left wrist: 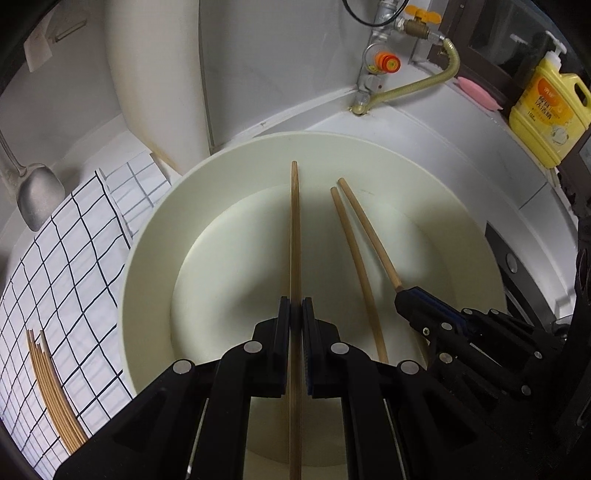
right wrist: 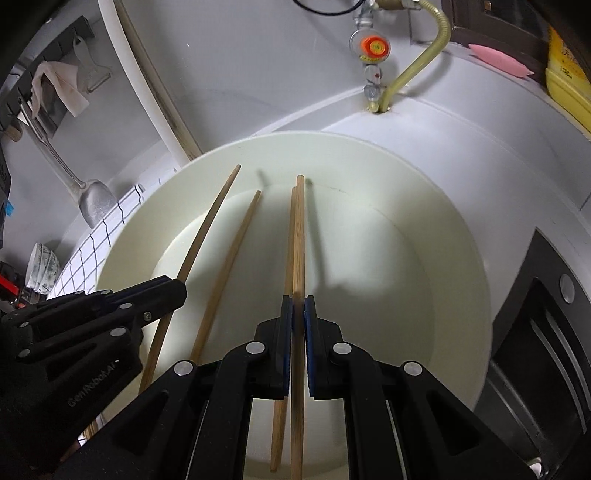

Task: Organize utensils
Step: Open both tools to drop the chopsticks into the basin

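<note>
Left gripper (left wrist: 296, 306): matte black plastic linkage arms, round silver pivot pins, jaws lined with blue ribbed pads. Right gripper (right wrist: 298, 304): identical black build, same silver pins and blue pads. White "GenRobot.AI" lettering on the left gripper's body.

We see a round cream plastic basin (left wrist: 155, 236) before the brass gas valve (left wrist: 413, 26), a grid-patterned white cloth (left wrist: 55, 266) to its left bearing bundled wooden chopsticks (left wrist: 55, 391), one loose wooden chopstick (left wrist: 360, 273) inside.
</note>
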